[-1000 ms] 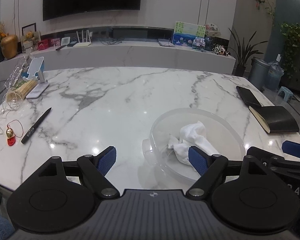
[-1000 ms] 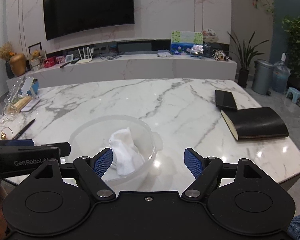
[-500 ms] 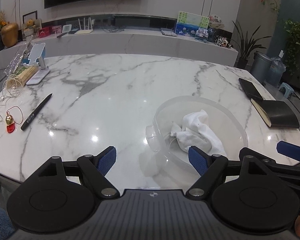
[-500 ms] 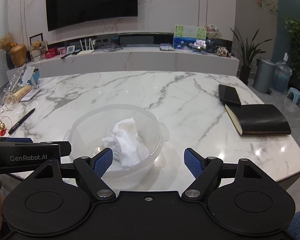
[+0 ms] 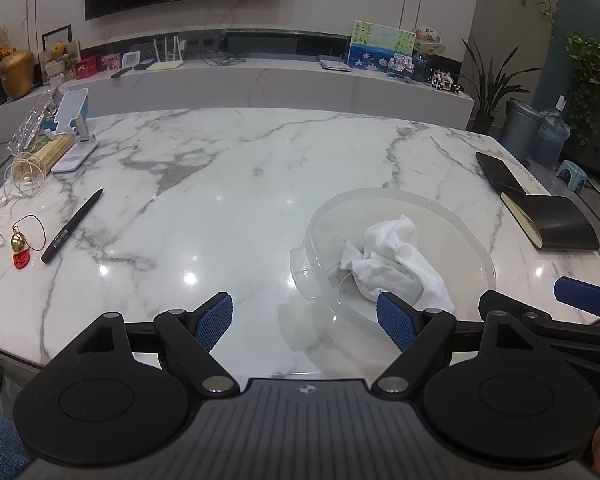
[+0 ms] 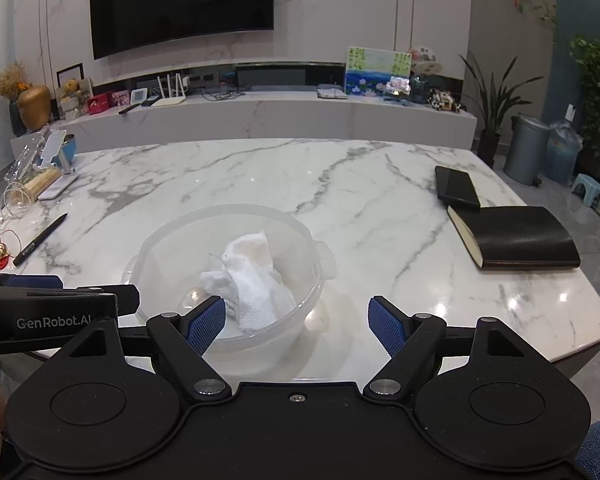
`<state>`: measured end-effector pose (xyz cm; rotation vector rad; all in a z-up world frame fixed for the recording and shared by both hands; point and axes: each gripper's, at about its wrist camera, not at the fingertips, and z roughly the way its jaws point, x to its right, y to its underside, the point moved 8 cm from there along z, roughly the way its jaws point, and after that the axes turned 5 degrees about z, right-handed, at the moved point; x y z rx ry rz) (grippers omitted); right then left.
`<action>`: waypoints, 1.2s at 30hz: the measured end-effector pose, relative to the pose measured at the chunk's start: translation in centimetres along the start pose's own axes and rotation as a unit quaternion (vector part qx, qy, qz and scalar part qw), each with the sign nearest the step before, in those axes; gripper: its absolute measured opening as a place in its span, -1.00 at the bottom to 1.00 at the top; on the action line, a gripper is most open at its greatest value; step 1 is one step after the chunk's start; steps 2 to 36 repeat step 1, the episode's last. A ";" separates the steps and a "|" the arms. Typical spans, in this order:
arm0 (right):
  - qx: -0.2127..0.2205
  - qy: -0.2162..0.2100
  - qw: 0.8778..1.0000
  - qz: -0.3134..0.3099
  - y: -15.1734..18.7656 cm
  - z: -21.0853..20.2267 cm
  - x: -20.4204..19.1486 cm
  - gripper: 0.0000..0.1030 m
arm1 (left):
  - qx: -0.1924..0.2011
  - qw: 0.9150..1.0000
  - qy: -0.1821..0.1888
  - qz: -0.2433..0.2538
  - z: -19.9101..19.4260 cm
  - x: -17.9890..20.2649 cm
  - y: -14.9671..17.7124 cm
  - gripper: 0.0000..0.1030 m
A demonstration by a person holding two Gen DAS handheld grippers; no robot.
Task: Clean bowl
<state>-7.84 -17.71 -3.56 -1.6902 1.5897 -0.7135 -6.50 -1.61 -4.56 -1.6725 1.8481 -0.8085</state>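
Observation:
A clear plastic bowl (image 5: 476,240) stands on the white marble table (image 5: 240,168) near its front edge, with a crumpled white paper towel (image 5: 392,260) inside. In the right wrist view the bowl (image 6: 172,248) and towel (image 6: 252,280) sit just ahead and left of centre. My left gripper (image 5: 306,316) is open and empty, just left of the bowl and short of it. My right gripper (image 6: 296,318) is open and empty, just in front of the bowl's right side. Each gripper shows at the edge of the other's view.
A black notebook (image 6: 516,236) and a black phone (image 6: 458,188) lie to the right. A black pen (image 5: 72,226), a gold charm on a red cord (image 5: 20,246), earphones, a phone stand (image 5: 74,120) and a stick bundle sit at the left.
Both grippers have drawn back and risen slightly, so the bowl sits a little farther ahead in both views. Both stayed open. The bowl and towel have not moved.

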 end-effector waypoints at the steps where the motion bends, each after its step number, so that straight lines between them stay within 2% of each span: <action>1: 0.000 0.000 1.000 0.000 0.0 0.0 0.0 0.49 | 0.000 1.000 0.000 0.001 0.0 0.0 0.0 0.53; 36: 0.000 0.000 1.000 0.000 0.0 0.0 0.0 0.49 | 0.000 1.000 0.000 0.001 0.0 0.0 0.0 0.53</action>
